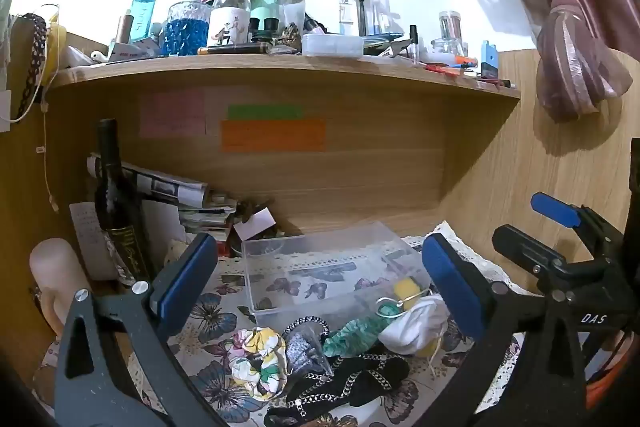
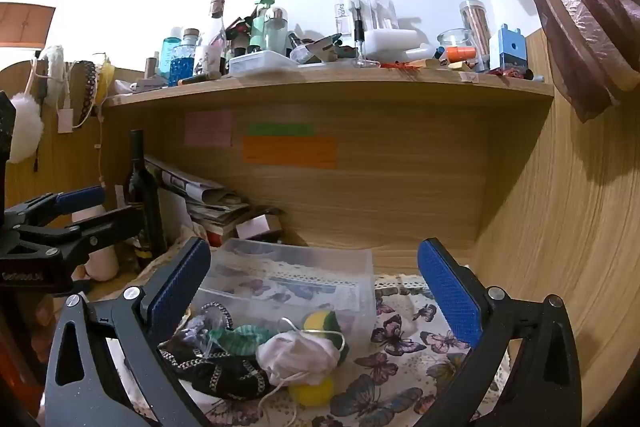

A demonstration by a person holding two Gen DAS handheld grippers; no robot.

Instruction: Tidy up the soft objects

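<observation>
A pile of soft items lies on the butterfly cloth [image 1: 208, 315] in front of a clear plastic bin [image 1: 320, 263]. It holds a floral scrunchie [image 1: 260, 359], a green striped cloth [image 1: 356, 335], a white pouch [image 1: 416, 323], a black chain-print cloth [image 1: 352, 383] and a yellow sponge [image 1: 406, 291]. In the right wrist view I see the white pouch [image 2: 298, 355], the black cloth [image 2: 224, 371], a yellow ball [image 2: 312, 393] and the bin [image 2: 296, 283]. My left gripper [image 1: 320, 291] and right gripper [image 2: 314, 295] are both open and empty, above the pile.
A dark wine bottle [image 1: 114, 199] and stacked papers [image 1: 188, 195] stand at the back left. A cluttered wooden shelf [image 1: 280, 63] runs overhead. A wooden side wall [image 2: 560, 227] closes the right. A curtain [image 1: 572, 39] hangs at the upper right.
</observation>
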